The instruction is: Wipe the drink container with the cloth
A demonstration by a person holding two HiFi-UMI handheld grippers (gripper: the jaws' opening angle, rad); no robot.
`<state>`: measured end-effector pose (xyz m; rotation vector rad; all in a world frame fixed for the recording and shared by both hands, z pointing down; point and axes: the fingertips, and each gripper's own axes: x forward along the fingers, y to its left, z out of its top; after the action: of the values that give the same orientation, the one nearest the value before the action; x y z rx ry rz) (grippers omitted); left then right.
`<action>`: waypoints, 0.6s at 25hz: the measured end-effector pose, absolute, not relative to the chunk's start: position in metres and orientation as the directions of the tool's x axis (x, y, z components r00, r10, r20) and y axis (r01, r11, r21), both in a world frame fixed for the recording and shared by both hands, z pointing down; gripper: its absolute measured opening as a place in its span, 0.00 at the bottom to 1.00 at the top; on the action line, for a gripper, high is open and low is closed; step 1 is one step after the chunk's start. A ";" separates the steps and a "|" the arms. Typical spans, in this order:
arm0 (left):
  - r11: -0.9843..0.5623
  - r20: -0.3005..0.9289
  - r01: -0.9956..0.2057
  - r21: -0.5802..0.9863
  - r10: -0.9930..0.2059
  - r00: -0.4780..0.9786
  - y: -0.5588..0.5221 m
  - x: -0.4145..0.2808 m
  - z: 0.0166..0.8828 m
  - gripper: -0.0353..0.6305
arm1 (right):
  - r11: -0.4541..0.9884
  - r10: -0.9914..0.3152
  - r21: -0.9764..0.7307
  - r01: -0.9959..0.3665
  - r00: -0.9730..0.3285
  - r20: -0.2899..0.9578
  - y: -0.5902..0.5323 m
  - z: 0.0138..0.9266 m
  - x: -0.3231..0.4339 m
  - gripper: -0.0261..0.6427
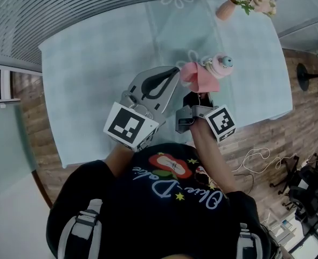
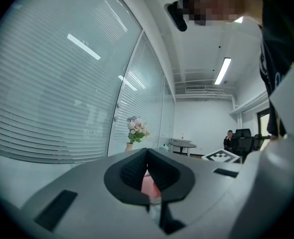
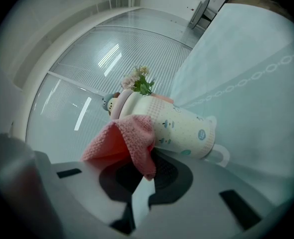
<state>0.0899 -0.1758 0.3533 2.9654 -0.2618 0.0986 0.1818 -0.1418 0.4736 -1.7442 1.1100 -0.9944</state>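
Note:
On the pale blue table [image 1: 94, 74] stands the drink container [image 1: 222, 65], cream and pink with a blue lid. In the right gripper view its cream, patterned body [image 3: 182, 126] fills the middle. My right gripper [image 1: 199, 94] is shut on a pink cloth [image 1: 194, 75], which is pressed against the container's side. The cloth [image 3: 127, 138] drapes over that gripper's [image 3: 147, 163] jaws and hides their tips. Just left of the cloth, my left gripper [image 1: 174, 72] is raised and its jaws meet at the tips with nothing between them. In its own view the left gripper [image 2: 147, 151] shows a sliver of pink behind its jaws.
A vase of pale flowers [image 1: 240, 1] stands at the table's far edge and shows behind the container [image 3: 142, 83]. Blinds and glass walls run along the left. Right of the table lie a wooden floor, a black stand base [image 1: 305, 77] and white cables [image 1: 258, 158]. A person [image 2: 229, 138] sits far off.

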 end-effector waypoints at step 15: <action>-0.964 0.074 -0.216 0.158 -0.207 0.976 -0.183 0.078 0.352 0.06 | -0.322 -0.912 -0.945 -0.057 0.286 0.294 -0.142 0.512 0.177 0.06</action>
<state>0.0778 -0.1829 0.3522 2.9577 -0.3188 0.0853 0.1767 -0.1416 0.5119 -1.6347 0.9038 -1.1660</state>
